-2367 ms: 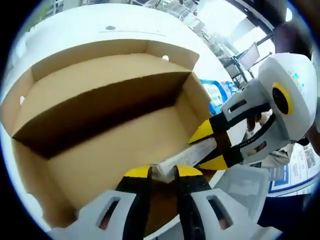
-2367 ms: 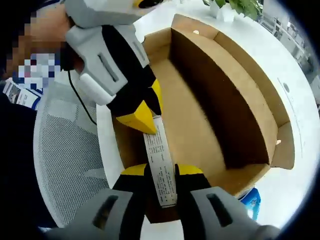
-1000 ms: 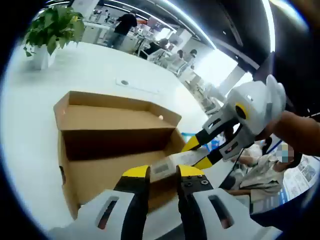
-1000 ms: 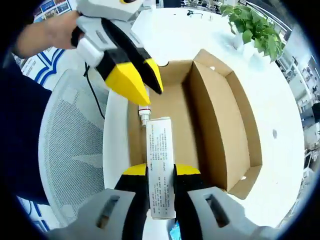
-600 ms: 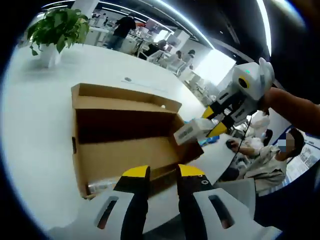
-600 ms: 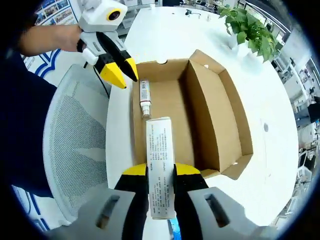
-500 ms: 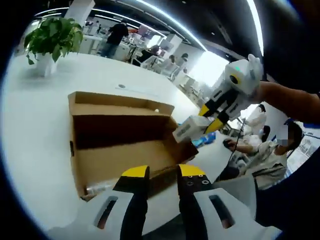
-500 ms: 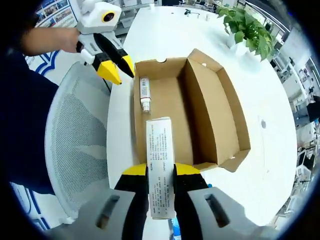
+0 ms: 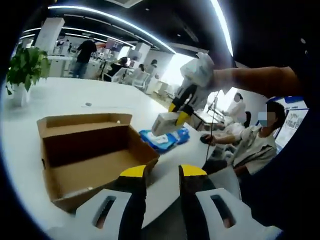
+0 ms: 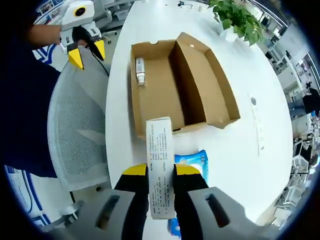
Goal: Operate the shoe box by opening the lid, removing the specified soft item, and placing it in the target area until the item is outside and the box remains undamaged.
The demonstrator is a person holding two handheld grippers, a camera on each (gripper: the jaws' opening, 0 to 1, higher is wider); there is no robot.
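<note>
The open brown shoe box (image 10: 155,95) lies on the white table, its lid folded back; in the left gripper view the box (image 9: 100,165) sits at lower left. My right gripper (image 10: 160,170) is shut on a white printed carton (image 10: 160,145), held high above the table beyond the box's end. From the left gripper view, that right gripper (image 9: 177,111) holds the carton (image 9: 165,122) over a blue soft pack (image 9: 162,140). My left gripper (image 9: 162,172) is open and holds nothing; it hangs off the table over a chair, left gripper (image 10: 86,52). A small bottle (image 10: 140,71) lies inside the box.
The blue pack (image 10: 192,162) lies on the table just past the box's end. A grey mesh chair (image 10: 75,130) stands beside the table edge. A potted plant (image 10: 235,15) stands at the far side. Seated people (image 9: 255,145) are near the table's end.
The right gripper has risen and drawn away from the box with the carton, which now hangs over the blue pack. The left gripper has backed off from the box.
</note>
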